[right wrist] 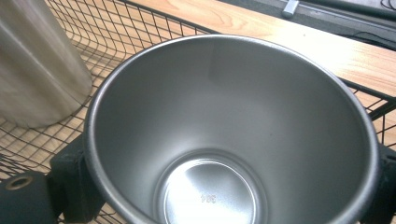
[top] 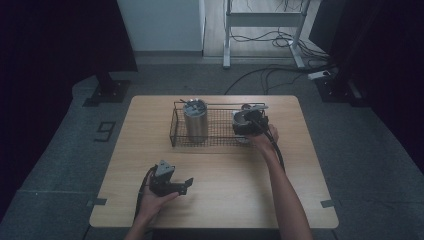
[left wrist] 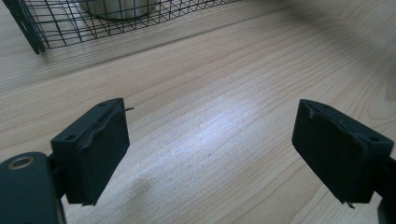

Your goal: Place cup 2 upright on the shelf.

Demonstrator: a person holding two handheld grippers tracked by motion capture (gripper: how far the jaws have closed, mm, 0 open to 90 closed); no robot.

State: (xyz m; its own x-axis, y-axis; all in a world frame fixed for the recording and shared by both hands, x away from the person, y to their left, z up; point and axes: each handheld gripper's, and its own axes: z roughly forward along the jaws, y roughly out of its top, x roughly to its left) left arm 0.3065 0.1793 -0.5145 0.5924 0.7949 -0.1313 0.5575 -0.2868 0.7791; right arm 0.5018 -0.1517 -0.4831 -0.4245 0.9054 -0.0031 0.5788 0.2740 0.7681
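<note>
A black wire basket (top: 172,131) stands across the back half of the wooden table (top: 225,170). A tall steel tumbler (top: 195,120) stands upright in its left part. At the basket's right end my right gripper (top: 248,124) is shut on a wide steel cup (top: 241,120). In the right gripper view the cup (right wrist: 224,116) lies between the pads (right wrist: 70,186), its open mouth facing the camera and its inside empty. Whether it rests on the mesh I cannot tell. My left gripper (top: 187,184) hovers low over the front left of the table, open, nothing between its fingers (left wrist: 93,149).
The tall tumbler (right wrist: 37,70) stands close to the left of the held cup. The basket's near corner (left wrist: 28,28) lies ahead of the left gripper. Bare wood runs between the basket and the table's front edge. Cables and stand feet lie on the floor behind.
</note>
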